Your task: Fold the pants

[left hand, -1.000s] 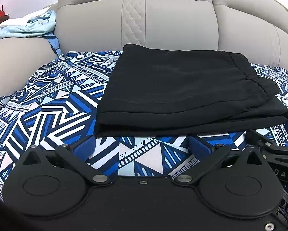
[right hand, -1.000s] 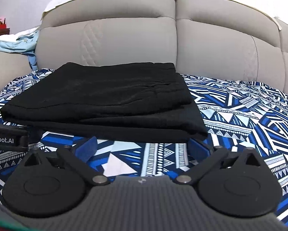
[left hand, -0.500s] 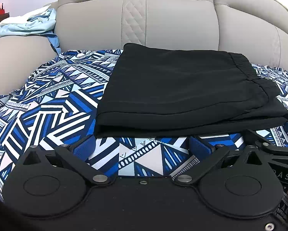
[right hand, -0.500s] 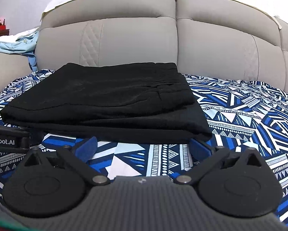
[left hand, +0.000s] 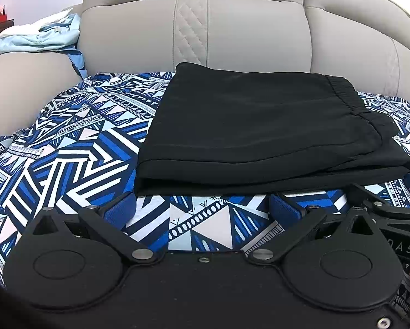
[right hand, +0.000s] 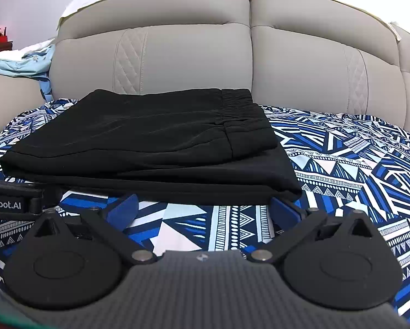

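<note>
The black pants [left hand: 260,126] lie folded in a flat stack on the blue-and-white patterned cover, waistband to the right; they also show in the right wrist view [right hand: 150,148]. My left gripper [left hand: 202,208] is open and empty, just short of the stack's near edge. My right gripper [right hand: 202,208] is open and empty, just short of the near right corner. Each gripper's body shows at the edge of the other's view.
The patterned cover [left hand: 67,150] spreads over the sofa seat. The grey padded backrest [right hand: 194,57] rises behind the pants. A pile of light blue and white clothes [left hand: 40,37] lies on the left armrest.
Both grippers have drawn back and risen slightly from the pants, staying open. The folded pants have not moved.
</note>
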Action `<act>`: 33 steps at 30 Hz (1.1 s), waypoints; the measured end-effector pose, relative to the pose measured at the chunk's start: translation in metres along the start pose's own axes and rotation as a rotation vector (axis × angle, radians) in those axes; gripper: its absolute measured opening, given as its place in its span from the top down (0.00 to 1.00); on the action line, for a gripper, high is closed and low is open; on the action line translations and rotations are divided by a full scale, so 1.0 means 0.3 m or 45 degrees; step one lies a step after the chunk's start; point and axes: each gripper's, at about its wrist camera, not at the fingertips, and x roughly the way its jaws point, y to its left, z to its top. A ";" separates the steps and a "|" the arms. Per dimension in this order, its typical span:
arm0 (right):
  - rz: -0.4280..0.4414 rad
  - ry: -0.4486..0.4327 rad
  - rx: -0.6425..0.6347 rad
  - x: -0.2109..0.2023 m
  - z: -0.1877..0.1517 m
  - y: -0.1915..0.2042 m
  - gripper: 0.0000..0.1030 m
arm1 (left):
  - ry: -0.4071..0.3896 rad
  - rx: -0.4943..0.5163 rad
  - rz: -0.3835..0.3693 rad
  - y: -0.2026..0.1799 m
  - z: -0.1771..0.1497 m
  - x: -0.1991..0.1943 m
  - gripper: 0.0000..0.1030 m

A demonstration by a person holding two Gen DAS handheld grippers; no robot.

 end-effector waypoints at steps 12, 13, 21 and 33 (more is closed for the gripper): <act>0.001 0.000 0.000 0.000 0.000 0.000 0.00 | -0.003 0.003 0.002 -0.001 -0.001 0.000 0.00; 0.001 0.000 0.000 0.000 0.000 0.000 0.00 | -0.003 0.003 0.002 -0.001 0.000 0.000 0.00; 0.001 0.000 -0.001 0.000 0.000 0.000 0.00 | 0.000 -0.002 0.010 -0.002 0.001 -0.002 0.00; 0.002 0.000 -0.001 0.001 0.000 0.000 0.00 | -0.003 0.000 0.011 -0.003 0.000 -0.003 0.00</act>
